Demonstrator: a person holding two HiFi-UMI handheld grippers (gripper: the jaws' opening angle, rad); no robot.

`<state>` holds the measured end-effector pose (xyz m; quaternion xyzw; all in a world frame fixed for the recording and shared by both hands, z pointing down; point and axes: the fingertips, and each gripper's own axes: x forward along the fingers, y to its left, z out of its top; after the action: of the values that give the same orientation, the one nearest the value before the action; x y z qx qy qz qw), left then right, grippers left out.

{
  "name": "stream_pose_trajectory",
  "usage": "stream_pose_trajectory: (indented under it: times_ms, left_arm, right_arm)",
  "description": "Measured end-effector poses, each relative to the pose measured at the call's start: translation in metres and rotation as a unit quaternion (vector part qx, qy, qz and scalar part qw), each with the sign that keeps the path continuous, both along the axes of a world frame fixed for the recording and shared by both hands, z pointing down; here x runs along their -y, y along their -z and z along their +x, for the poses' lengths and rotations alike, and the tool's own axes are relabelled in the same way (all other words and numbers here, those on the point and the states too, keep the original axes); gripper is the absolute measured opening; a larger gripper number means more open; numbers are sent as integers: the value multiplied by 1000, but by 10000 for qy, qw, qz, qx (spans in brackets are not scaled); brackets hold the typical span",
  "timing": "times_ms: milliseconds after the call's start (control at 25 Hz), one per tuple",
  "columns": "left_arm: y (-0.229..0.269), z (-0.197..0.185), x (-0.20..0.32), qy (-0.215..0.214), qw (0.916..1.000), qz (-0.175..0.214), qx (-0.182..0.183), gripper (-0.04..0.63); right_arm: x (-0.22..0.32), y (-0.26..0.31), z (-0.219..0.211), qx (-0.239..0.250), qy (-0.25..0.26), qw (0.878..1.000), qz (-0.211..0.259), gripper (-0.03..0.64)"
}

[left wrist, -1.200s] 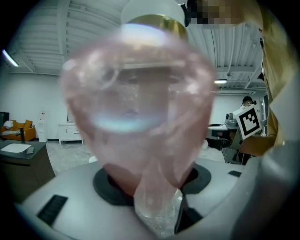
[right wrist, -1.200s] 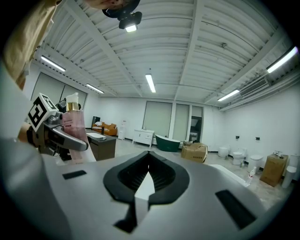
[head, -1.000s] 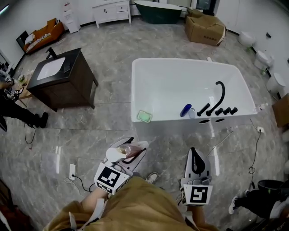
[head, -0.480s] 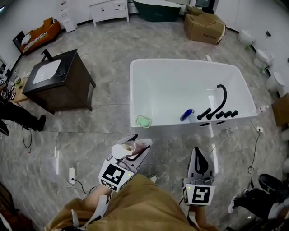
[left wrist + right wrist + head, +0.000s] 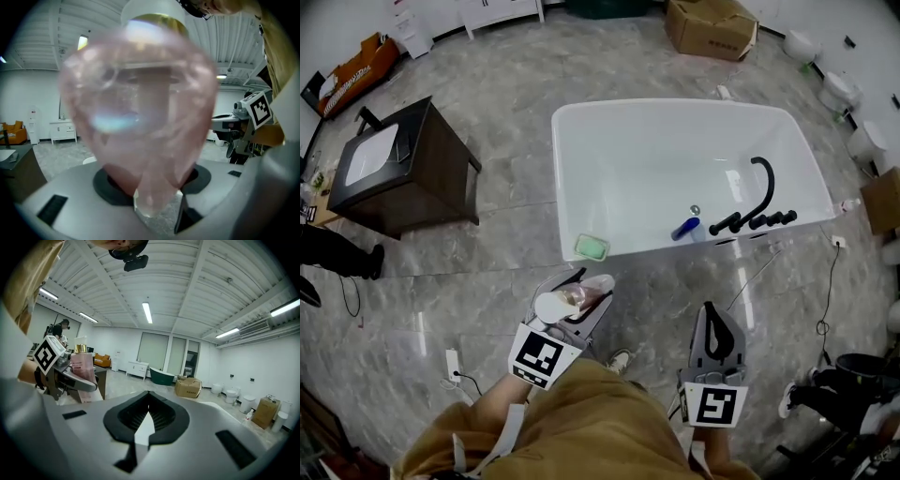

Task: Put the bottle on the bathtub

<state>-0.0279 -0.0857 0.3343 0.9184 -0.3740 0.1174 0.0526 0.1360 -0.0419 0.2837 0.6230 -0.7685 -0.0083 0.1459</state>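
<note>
You stand on a grey floor (image 5: 506, 103) facing the bathtub (image 5: 675, 102). Your left gripper (image 5: 591, 280) clamps the bottle (image 5: 574, 298) near the tub's front edge. Your right gripper (image 5: 711, 308) has its jaws closed and empty.

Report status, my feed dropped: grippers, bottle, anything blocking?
Left gripper shut on pink bottle. Right gripper shut, empty. Green dish on bathtub near rim.

"Where's the bottle (image 5: 567, 302)?"
"Lower middle of the frame. It's pink and see-through with a white cap, upright, clamped in the left claw (image 5: 589, 281)."
"And the bathtub (image 5: 637, 159)?"
"White, rectangular, upper middle, near the bottle but apart."
</note>
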Motion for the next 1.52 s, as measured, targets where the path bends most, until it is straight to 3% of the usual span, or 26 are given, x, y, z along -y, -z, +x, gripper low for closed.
stream_pose_trajectory:
  times_ms: [480, 960, 1520]
  left_arm:
    - [-64, 19, 65, -363, 9987, -150, 324, 239]
    - [-159, 36, 117, -595, 9957, -350, 614, 239]
    - [-247, 69, 162, -802, 9926, -479, 775, 239]
  right_arm:
    - [46, -48, -6, -51, -202, 9991, -373, 5]
    - [74, -125, -2, -30, -538, 9957, -756, 5]
    - [100, -195, 12, -11, -712, 9914, -1102, 5]
